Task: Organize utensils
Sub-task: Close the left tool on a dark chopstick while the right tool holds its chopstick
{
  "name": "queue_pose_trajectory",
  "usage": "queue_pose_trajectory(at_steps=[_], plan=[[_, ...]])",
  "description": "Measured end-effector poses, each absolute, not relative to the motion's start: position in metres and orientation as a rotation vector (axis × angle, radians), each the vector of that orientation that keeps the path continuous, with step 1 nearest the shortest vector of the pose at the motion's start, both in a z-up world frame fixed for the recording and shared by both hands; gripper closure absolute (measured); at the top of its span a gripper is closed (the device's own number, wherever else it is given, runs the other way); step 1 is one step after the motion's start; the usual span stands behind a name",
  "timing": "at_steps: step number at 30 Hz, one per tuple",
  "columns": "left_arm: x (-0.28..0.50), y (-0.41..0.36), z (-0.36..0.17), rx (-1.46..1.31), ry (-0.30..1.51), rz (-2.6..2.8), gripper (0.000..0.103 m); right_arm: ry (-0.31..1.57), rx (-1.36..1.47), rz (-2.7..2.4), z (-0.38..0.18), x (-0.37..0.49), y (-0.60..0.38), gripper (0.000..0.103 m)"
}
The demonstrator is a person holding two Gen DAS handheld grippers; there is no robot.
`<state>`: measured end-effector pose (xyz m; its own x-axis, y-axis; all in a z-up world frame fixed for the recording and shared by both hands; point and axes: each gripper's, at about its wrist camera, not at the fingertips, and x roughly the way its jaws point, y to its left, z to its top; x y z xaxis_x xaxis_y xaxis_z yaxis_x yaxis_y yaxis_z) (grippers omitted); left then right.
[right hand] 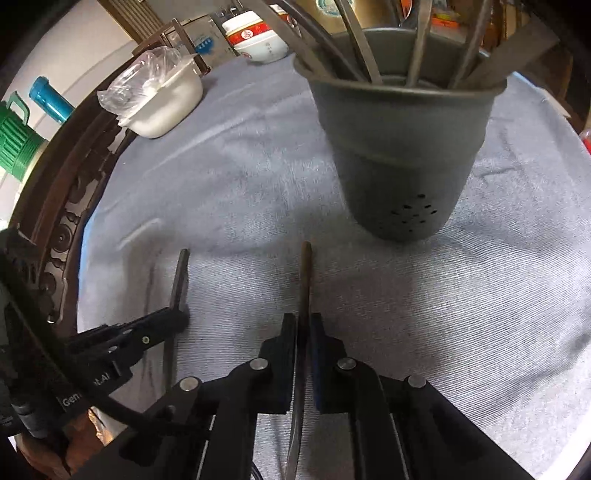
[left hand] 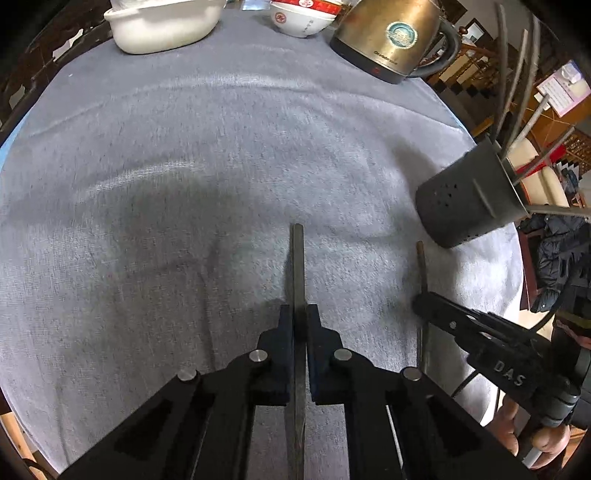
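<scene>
Two utensils in hand, one per gripper. Left gripper (left hand: pixel 300 314): fingers clamped on a flat grey metal utensil handle (left hand: pixel 297 258), the handle end poking forward past the fingertips, low over the grey cloth (left hand: pixel 184 184) on the counter. The business end runs back under the camera, so I can't tell knife from spoon or fork. Right gripper (right hand: pixel 303 325): fingers clamped on a thinner brownish handle (right hand: pixel 306 273), same pose, tip aimed toward the grey utensil holder (right hand: pixel 402 147). Both point steeply down.

The holder stands upright on the cloth just ahead of the right gripper and off to the right of the left one. It has drain holes near the base and several metal utensils (right hand: pixel 417 48) already fanned out inside. Kettle (left hand: pixel 391 37), white dish (left hand: pixel 162 26) and bowl (left hand: pixel 299 18) sit at the far edge, well apart.

Handling, as a judgement: both pieces look like stiff, light, smooth metal, not fragile but slippery between flat pads, and thin enough to pivot if gripped at one narrow spot. The hold is near the handle end, so the longer part hangs free and may swing. A mid-handle grip would steady it. The holder looks light and tall, so it is likely to tip if an incoming utensil knocks the rim.
</scene>
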<state>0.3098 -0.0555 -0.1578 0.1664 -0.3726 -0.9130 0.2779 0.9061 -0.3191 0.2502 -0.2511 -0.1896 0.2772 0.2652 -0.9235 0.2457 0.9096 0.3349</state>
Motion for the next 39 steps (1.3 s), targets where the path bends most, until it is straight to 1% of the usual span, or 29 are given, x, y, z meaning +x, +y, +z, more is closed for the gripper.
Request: queue_pose_trajectory(at_steps=[2,3,5,6,8,18,20,22,23,25,28,34,39], plan=[[0.315,-0.055,-0.158,-0.094,1.342,-0.466,0.094,1.322,0.484,0.01,-0.191,0.25,-0.257,0.093],[0.315,-0.053,-0.156,-0.1,1.349,-0.469,0.092,1.327,0.489,0.007,-0.191,0.249,-0.26,0.092],[0.32,-0.054,-0.154,-0.1,1.354,-0.47,0.084,1.325,0.494,-0.001,-0.191,0.25,-0.262,0.092],[0.322,-0.054,-0.153,-0.097,1.353,-0.466,0.078,1.324,0.496,-0.005,-0.191,0.252,-0.261,0.092],[0.328,-0.058,-0.152,-0.086,1.349,-0.451,0.073,1.321,0.499,-0.017,-0.19,0.253,-0.263,0.092],[0.339,-0.075,-0.155,-0.025,1.356,-0.428,0.072,1.365,0.476,-0.078,-0.194,0.267,-0.257,0.092],[0.341,-0.081,-0.156,-0.003,1.347,-0.417,0.074,1.375,0.488,-0.093,-0.194,0.27,-0.258,0.091],[0.344,-0.092,-0.158,0.023,1.335,-0.404,0.083,1.375,0.5,-0.102,-0.195,0.272,-0.258,0.091],[0.344,-0.093,-0.159,0.028,1.33,-0.403,0.084,1.376,0.504,-0.104,-0.196,0.272,-0.258,0.091],[0.347,-0.094,-0.159,0.033,1.329,-0.392,0.09,1.381,0.506,-0.108,-0.196,0.274,-0.258,0.091],[0.348,-0.096,-0.16,0.046,1.321,-0.385,0.095,1.386,0.473,-0.118,-0.195,0.277,-0.254,0.091],[0.346,-0.088,-0.162,0.016,1.304,-0.393,0.097,1.359,0.355,-0.12,-0.193,0.279,-0.239,0.094],[0.337,-0.08,-0.16,-0.026,1.3,-0.364,0.097,1.329,0.351,-0.087,-0.194,0.276,-0.238,0.097]])
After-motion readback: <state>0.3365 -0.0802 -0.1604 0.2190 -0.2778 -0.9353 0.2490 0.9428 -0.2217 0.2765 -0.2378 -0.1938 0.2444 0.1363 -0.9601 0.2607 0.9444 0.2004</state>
